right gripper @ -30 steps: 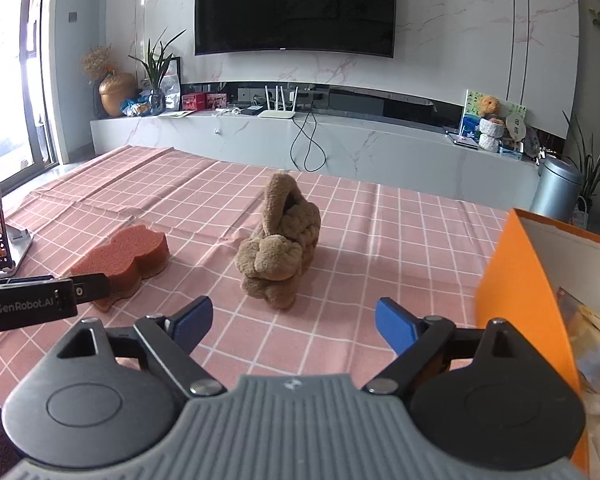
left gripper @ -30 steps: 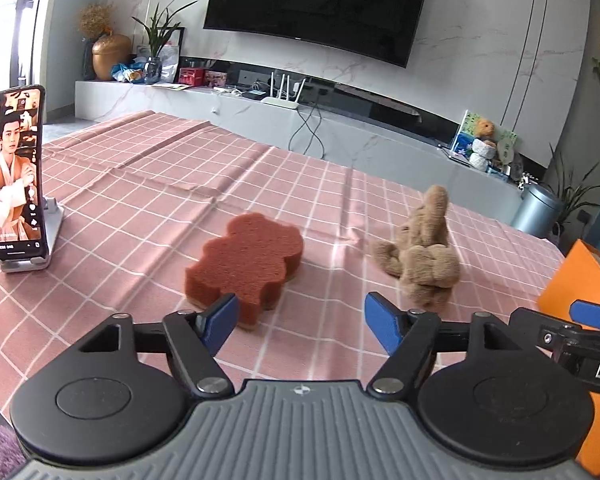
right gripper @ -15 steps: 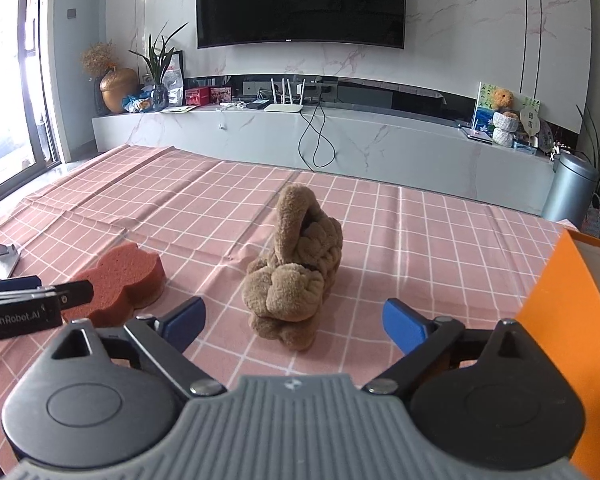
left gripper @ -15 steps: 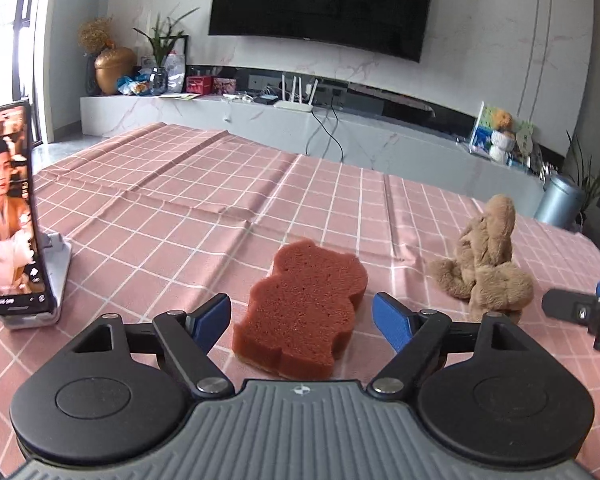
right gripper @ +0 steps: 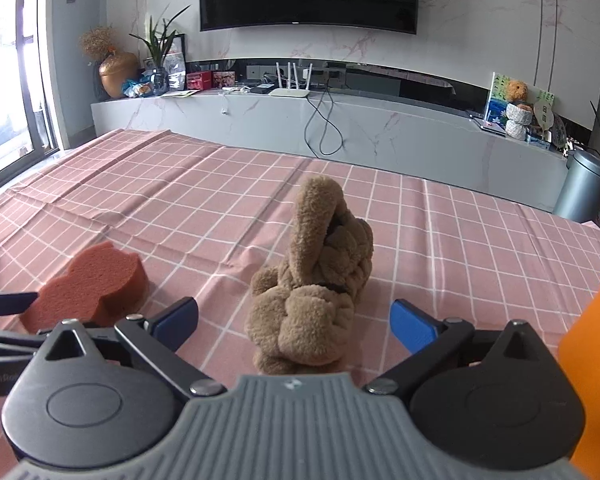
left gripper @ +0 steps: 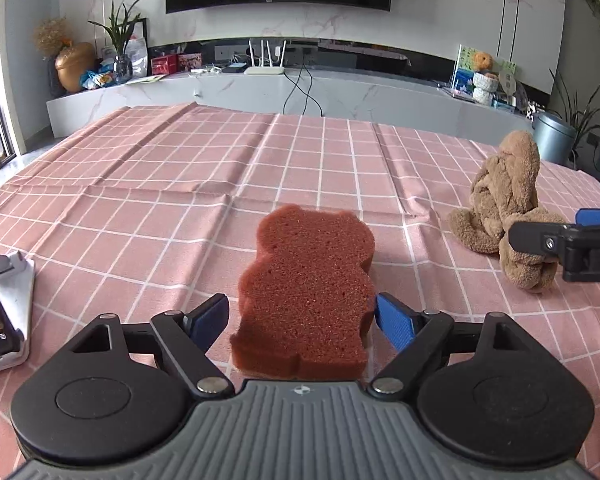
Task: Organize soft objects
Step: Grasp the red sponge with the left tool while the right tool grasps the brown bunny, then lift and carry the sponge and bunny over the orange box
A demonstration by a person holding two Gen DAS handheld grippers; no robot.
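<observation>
The bear-shaped rust sponge (left gripper: 306, 292) lies between the spread left gripper (left gripper: 302, 320); knotted brown plush (right gripper: 314, 284) sits between the released right gripper (right gripper: 294, 322), base hidden.

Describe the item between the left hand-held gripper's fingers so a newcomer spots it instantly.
On the pink checked tablecloth, straight ahead of the left hand-held gripper, lies a flat reddish-brown sponge. Unlike the fluffy tan plush toy to its right, it is porous and bear-shaped.
</observation>
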